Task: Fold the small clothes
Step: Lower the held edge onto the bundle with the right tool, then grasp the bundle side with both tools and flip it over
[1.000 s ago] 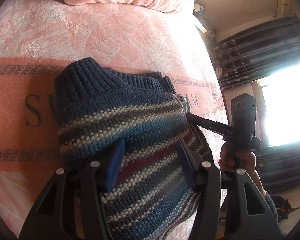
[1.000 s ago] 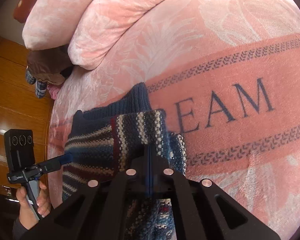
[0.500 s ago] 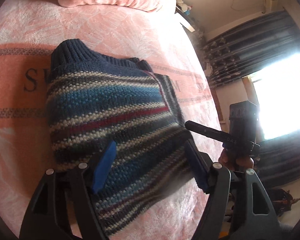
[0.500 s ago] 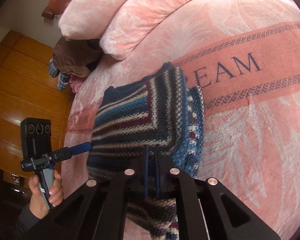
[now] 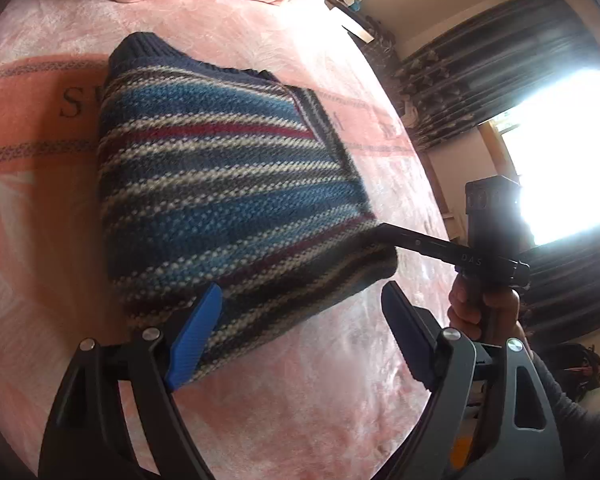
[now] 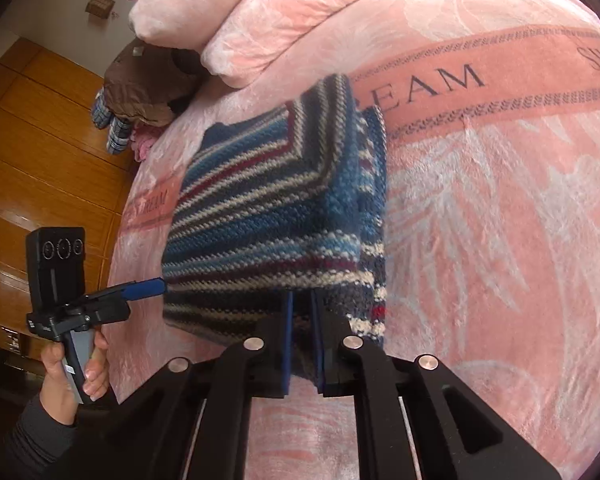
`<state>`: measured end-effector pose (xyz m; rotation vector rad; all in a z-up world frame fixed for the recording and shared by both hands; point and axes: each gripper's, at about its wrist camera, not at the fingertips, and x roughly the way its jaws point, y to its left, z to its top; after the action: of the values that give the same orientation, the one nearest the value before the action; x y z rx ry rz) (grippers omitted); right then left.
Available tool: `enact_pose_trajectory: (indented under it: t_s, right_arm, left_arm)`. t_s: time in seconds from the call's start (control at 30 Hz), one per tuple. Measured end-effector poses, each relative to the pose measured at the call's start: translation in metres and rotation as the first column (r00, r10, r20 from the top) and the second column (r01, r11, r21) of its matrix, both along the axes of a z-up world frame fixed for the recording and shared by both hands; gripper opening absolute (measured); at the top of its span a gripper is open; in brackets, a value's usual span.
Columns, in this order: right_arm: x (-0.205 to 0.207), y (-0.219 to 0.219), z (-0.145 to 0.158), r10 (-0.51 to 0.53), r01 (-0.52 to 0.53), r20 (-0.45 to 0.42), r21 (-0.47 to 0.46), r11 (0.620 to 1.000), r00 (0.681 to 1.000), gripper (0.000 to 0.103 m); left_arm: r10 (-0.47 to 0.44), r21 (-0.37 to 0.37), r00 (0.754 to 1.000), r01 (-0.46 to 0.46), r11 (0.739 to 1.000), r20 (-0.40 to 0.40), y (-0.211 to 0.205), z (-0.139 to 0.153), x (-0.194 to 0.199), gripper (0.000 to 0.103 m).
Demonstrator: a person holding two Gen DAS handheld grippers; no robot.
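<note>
Two tongs in view. Right tongs (image 6: 302,332) clamped on near edge of striped knit sweater (image 6: 276,216), blue pads close together w/ fabric pinched between. In left wrist view the right tongs (image 5: 380,229) show as a thin black finger touching the sweater's (image 5: 228,200) right corner; person's hand (image 5: 480,304) grips the handle below. Left tongs (image 5: 300,336) spread apart, nothing between pads; left pad overlaps sweater's near hem, right pad over bare blanket. In right wrist view the left tongs (image 6: 146,289) sit just beside sweater's left edge, touching or not: can't tell. Held by other hand (image 6: 76,372), dark sleeve. Sweater folded into a rough rectangle, navy ribbed collar at far end, lying on pink bed blanket (image 6: 480,208) across the orange band w/ lettering. Pink pillows (image 6: 260,12) at head of bed. Brown clothes pile (image 6: 148,88) beside pillows, near wood wall. Dark curtains (image 5: 480,64) and bright window on far side.
</note>
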<state>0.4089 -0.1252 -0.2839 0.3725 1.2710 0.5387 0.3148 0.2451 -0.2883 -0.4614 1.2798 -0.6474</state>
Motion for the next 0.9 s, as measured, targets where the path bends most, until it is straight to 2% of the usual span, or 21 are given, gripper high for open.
enact_pose_trajectory:
  t_s: [0.07, 0.13, 0.17, 0.2, 0.23, 0.27, 0.3, 0.37, 0.47, 0.57, 0.7, 0.83, 0.9]
  right_arm:
    - [-0.001, -0.002, -0.018, 0.001, -0.002, -0.035, -0.026, 1.000, 0.999, 0.000]
    - [0.000, -0.005, -0.005, 0.013, -0.012, -0.031, 0.013, 1.000, 0.999, 0.006]
    - [0.001, -0.010, 0.006, 0.012, -0.011, -0.020, 0.067, 0.998, 1.000, 0.022]
    - [0.005, -0.017, 0.017, 0.002, -0.001, -0.009, 0.108, 0.994, 1.000, 0.049]
    - [0.010, -0.024, 0.025, -0.021, 0.021, 0.001, 0.121, 0.992, 1.000, 0.062]
    - [0.019, -0.032, 0.030, -0.046, 0.045, 0.004, 0.132, 0.990, 0.999, 0.084]
    - [0.030, -0.038, 0.030, -0.065, 0.066, -0.011, 0.146, 0.987, 0.998, 0.095]
    - [0.058, -0.049, 0.018, -0.084, 0.102, -0.092, 0.205, 0.973, 0.992, 0.098]
    - [0.099, -0.055, -0.011, -0.106, 0.166, -0.208, 0.293, 0.942, 0.972, 0.098]
    - [0.128, -0.042, -0.032, -0.066, 0.140, -0.235, 0.314, 0.939, 0.970, 0.098]
    - [0.150, -0.019, -0.056, -0.028, 0.102, -0.250, 0.289, 0.952, 0.968, 0.098]
    - [0.158, 0.000, -0.055, 0.023, 0.055, -0.232, 0.324, 0.945, 0.972, 0.097]
    - [0.162, 0.015, -0.057, 0.057, 0.021, -0.232, 0.319, 0.947, 0.971, 0.094]
  left_arm:
    - [0.029, -0.038, 0.996, -0.032, 0.999, -0.079, 0.015, -0.019, -0.003, 0.080]
    - [0.048, -0.098, 0.996, -0.055, 0.994, -0.074, 0.030, -0.015, -0.010, 0.081]
    - [0.060, -0.130, 0.996, -0.067, 0.989, -0.062, 0.040, -0.011, -0.014, 0.082]
    - [0.076, -0.151, 0.996, -0.083, 0.985, -0.050, 0.052, -0.008, -0.018, 0.089]
    - [0.098, -0.152, 0.994, -0.103, 0.983, -0.042, 0.064, -0.009, -0.020, 0.093]
    - [0.121, -0.136, 0.992, -0.126, 0.983, -0.043, 0.074, -0.013, -0.019, 0.094]
    - [0.143, -0.120, 0.988, -0.150, 0.981, -0.062, 0.083, -0.021, -0.017, 0.094]
    - [0.168, -0.140, 0.977, -0.186, 0.973, -0.130, 0.095, -0.040, -0.011, 0.094]
    - [0.155, -0.230, 0.969, -0.198, 0.953, -0.193, 0.098, -0.065, -0.001, 0.094]
    - [0.132, -0.272, 0.969, -0.187, 0.944, -0.207, 0.088, -0.080, 0.010, 0.094]
    - [0.104, -0.333, 0.976, -0.164, 0.928, -0.191, 0.075, -0.084, 0.023, 0.094]
    - [0.086, -0.353, 0.981, -0.142, 0.925, -0.172, 0.054, -0.089, 0.028, 0.093]
    - [0.073, -0.336, 0.985, -0.122, 0.934, -0.156, 0.041, -0.088, 0.031, 0.095]
